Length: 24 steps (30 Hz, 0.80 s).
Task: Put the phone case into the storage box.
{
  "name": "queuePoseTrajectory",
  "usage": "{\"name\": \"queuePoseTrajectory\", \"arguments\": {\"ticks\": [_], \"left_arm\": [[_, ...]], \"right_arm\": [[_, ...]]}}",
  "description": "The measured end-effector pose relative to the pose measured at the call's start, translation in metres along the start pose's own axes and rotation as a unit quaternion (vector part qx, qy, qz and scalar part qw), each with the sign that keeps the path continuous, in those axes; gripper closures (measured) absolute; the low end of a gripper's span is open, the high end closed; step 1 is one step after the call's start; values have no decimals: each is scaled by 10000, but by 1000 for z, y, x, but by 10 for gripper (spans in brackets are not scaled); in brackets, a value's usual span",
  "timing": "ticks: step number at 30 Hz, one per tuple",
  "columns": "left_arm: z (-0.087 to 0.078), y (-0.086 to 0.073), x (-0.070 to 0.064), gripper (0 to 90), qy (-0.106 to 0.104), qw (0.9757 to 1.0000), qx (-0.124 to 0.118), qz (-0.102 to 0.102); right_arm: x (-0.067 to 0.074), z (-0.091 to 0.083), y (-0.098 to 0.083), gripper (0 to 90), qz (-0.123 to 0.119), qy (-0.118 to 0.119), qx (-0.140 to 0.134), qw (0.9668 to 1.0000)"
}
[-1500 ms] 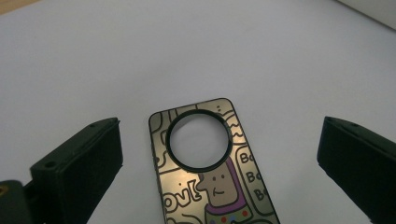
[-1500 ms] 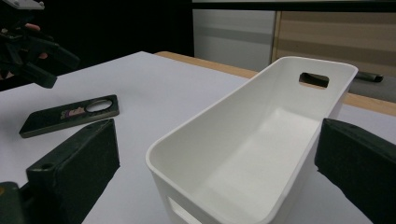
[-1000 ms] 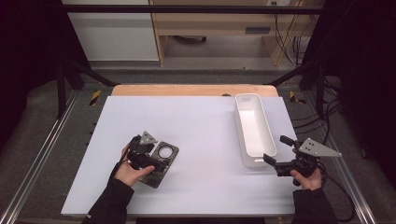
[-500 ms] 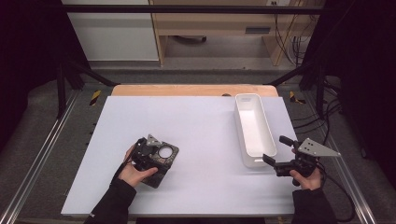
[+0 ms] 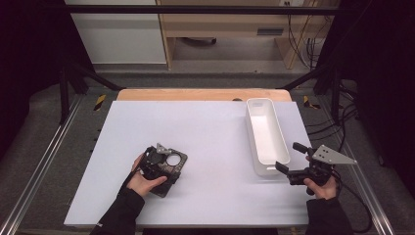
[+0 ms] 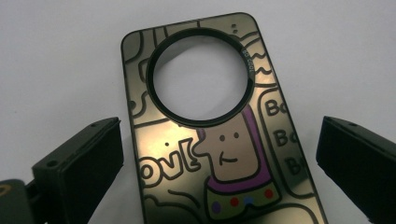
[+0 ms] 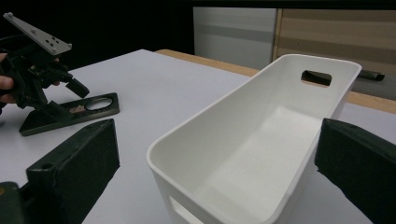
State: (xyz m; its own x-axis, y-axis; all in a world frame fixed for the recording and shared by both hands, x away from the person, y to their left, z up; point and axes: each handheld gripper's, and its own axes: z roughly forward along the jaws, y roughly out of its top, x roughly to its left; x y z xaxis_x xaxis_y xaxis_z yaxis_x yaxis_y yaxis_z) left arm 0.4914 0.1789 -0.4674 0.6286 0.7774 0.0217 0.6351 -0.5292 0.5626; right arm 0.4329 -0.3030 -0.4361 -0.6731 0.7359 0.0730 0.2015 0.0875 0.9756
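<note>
Since a second ago, the left gripper [image 5: 157, 164] has sunk lower over the dark, glossy rectangular plate with a round hole and cartoon drawing [image 6: 219, 140], which lies flat on the white worktop [image 5: 205, 132], well left of the long white plastic bin [image 5: 265, 136]. Its jaws stand wide apart, one on each side of the plate, gripping nothing. Just right of the bin's near end, the right gripper [image 5: 292, 160] stays put, wide open and empty.

Left gripper [image 5: 157, 164] over dark plate [image 5: 169, 169], right gripper [image 5: 293, 164] beside white bin [image 5: 264, 139]
</note>
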Motion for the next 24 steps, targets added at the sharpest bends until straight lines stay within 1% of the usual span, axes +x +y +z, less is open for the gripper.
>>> {"name": "queuePoseTrajectory", "arguments": {"ticks": [4, 6, 13, 18, 20, 24], "left_arm": [[2, -1, 0, 6, -14, 10000, 26, -63], [5, -2, 0, 7, -8, 9999, 70, -72], [6, -2, -1, 15, 23, 9999, 106, -96], [6, -2, -2, 31, 71, 9999, 116, -86], [6, -2, -3, 44, 123, 9998, 123, -78], [6, -2, -3, 48, 137, 9998, 132, -77]], "right_arm": [[0, 0, 0, 3, 11, -1, -11, 10000], [0, 0, 0, 3, 14, 1, -14, 10000], [0, 0, 0, 3, 6, -2, -7, 10000], [0, -1, 0, 3, 13, -2, -11, 10000], [0, 0, 0, 3, 11, -2, -9, 10000], [0, 0, 0, 3, 1, -2, 0, 10000]]}}
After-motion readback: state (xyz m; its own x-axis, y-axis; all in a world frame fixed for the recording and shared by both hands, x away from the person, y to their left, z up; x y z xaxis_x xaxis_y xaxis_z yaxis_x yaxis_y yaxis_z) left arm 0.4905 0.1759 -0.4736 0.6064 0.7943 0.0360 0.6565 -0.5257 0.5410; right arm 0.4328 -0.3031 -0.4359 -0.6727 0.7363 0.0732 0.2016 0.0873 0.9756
